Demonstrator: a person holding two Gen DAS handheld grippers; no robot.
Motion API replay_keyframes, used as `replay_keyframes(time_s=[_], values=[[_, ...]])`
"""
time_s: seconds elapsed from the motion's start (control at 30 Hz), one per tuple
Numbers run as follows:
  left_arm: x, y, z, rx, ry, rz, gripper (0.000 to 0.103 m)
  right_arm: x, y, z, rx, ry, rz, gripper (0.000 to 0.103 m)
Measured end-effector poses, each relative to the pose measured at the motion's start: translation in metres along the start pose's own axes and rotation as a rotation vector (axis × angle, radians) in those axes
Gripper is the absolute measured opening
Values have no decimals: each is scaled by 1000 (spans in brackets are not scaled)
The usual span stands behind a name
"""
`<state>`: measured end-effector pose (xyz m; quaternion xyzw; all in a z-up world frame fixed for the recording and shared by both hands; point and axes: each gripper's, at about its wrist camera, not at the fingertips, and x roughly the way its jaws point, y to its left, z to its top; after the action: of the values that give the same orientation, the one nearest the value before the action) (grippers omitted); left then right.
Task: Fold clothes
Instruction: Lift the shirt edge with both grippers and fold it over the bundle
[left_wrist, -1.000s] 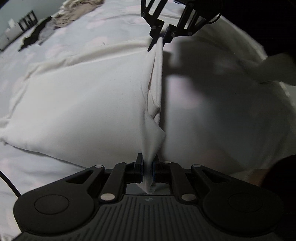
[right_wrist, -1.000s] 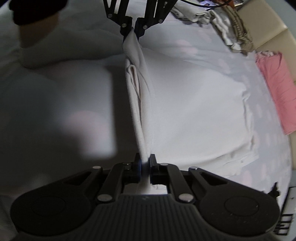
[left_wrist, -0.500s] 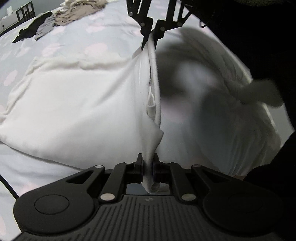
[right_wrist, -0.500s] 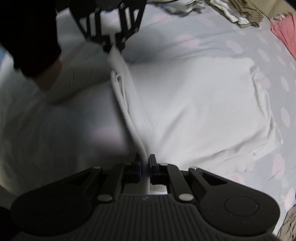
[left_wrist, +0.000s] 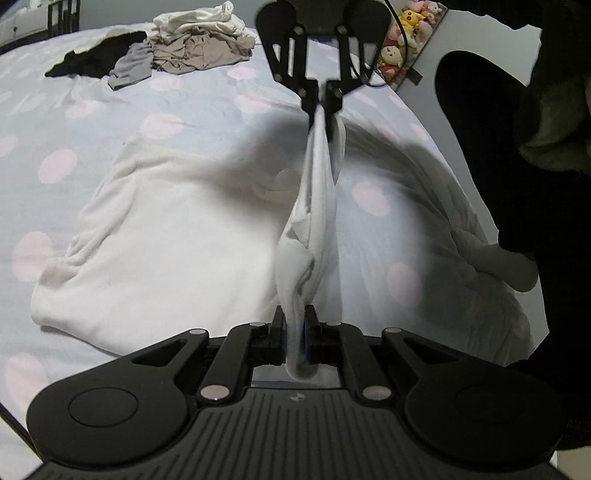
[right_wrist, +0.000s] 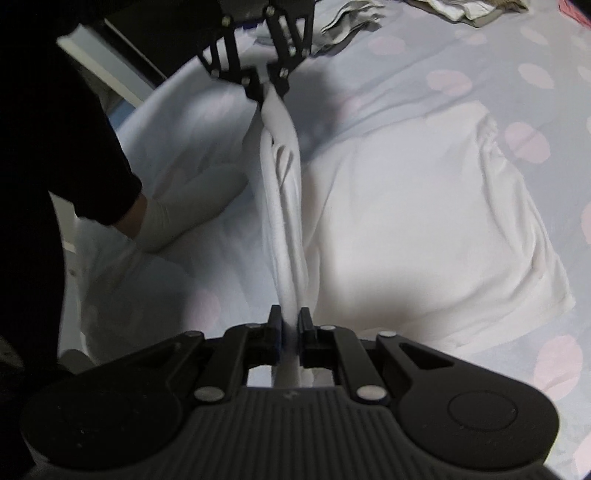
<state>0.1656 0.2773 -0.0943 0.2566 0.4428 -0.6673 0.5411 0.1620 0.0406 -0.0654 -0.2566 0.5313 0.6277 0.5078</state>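
Observation:
A white garment (left_wrist: 177, 236) lies spread on the dotted bedsheet, and its raised edge is stretched as a taut band (left_wrist: 317, 206) between my two grippers. My left gripper (left_wrist: 295, 325) is shut on one end of that band. The right gripper (left_wrist: 322, 96) faces it from across the bed, clamped on the other end. In the right wrist view the same white garment (right_wrist: 417, 229) lies to the right, my right gripper (right_wrist: 290, 326) is shut on the band (right_wrist: 282, 206), and the left gripper (right_wrist: 266, 86) pinches the far end. One loose part hangs toward the person's side.
A pile of crumpled beige, grey and black clothes (left_wrist: 173, 55) sits at the far end of the bed. Plush toys (left_wrist: 402, 40) line a shelf behind. The person's dark sleeve (right_wrist: 81, 177) fills the left of the right wrist view. More clothes (right_wrist: 454, 9) lie at the top.
Both grippers have lifted the pinched edge up off the bed and carried it across, over the lying part of the garment. More dotted sheet now shows beneath the raised band.

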Motion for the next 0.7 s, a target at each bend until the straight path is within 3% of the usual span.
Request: replay_keyframes(time_s=[0.27, 0.47, 0.7], values=[[-17, 74, 12, -26, -18, 25, 6, -19, -69, 26, 76, -41, -12, 9], [-13, 126, 27, -35, -20, 88, 6, -16, -94, 32, 130, -45, -103, 9], [-2, 159, 32, -17, 23, 109, 7, -3, -120, 39, 187, -33, -172, 9]])
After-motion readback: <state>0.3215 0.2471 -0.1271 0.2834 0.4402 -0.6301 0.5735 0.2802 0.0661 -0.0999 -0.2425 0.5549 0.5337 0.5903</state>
